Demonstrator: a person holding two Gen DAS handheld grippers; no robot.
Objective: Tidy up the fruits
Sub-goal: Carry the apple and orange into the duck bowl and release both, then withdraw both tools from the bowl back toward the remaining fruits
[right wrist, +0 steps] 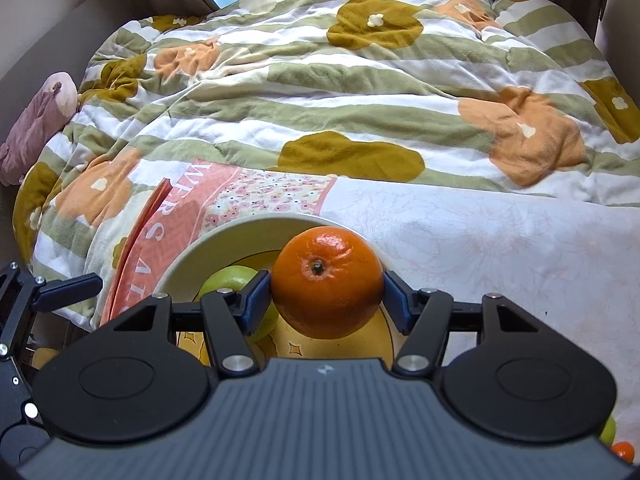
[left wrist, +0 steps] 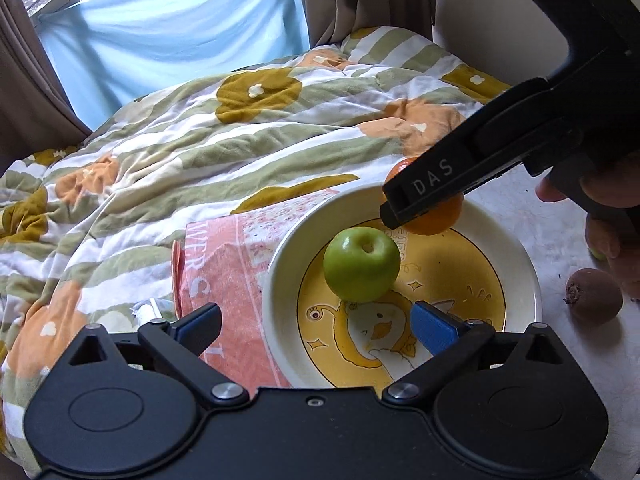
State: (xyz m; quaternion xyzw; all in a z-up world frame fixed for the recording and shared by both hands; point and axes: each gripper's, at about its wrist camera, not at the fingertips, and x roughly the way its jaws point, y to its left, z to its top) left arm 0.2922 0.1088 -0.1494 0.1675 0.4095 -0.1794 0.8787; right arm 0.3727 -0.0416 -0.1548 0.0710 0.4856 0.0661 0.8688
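Observation:
A cream plate with a yellow cartoon chick holds a green apple. My right gripper is shut on an orange and holds it over the plate's far side; it also shows in the left wrist view under the right gripper's finger. The apple shows partly behind the left finger. My left gripper is open and empty over the plate's near rim. A brown kiwi lies on the white cloth right of the plate.
A pink printed book lies under the plate's left side. A rumpled flowered quilt covers the bed beyond. A green fruit and a small orange fruit lie at the right wrist view's bottom right corner.

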